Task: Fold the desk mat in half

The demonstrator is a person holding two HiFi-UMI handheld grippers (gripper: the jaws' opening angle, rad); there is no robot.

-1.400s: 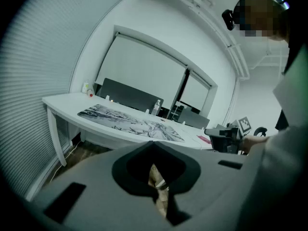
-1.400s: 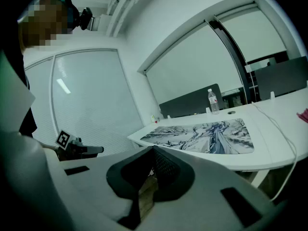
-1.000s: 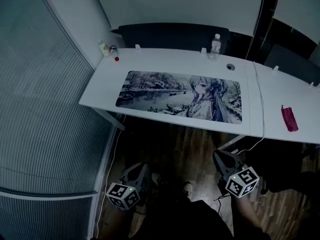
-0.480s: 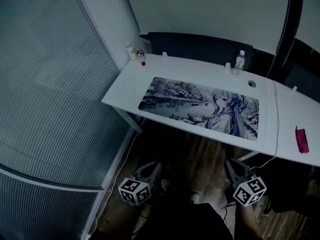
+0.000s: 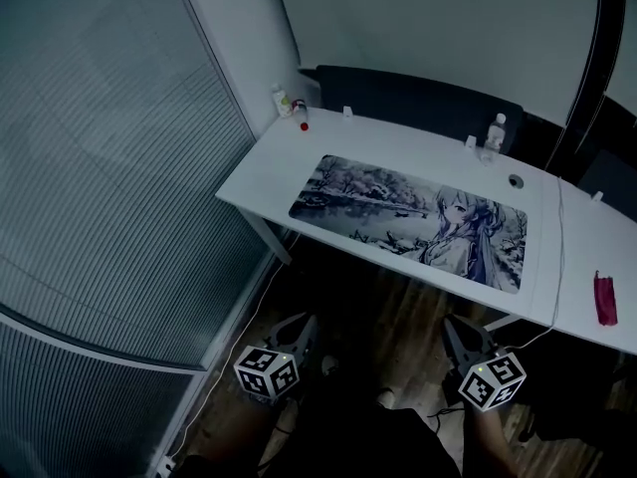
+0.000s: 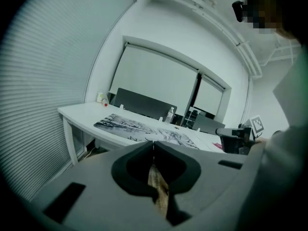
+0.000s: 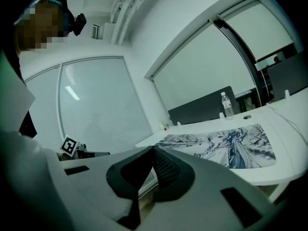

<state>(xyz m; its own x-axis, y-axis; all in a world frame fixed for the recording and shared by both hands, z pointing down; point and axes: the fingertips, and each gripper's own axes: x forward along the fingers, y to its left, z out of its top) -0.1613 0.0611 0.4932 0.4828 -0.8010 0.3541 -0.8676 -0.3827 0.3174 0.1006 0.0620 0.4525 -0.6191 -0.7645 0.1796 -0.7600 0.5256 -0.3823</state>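
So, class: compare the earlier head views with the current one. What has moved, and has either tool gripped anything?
Only the viewpoint shifted: the desk and desk mat now sit further right in the head view. Nothing was gripped or released. The mat still lies flat and unfolded in the same spot on the desk; the left tool and right tool stay low, shut and empty.

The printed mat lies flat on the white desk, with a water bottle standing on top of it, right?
Not quite: the water bottle stands on the bare desk behind the mat, near the far edge, not on it. The head view shows this.
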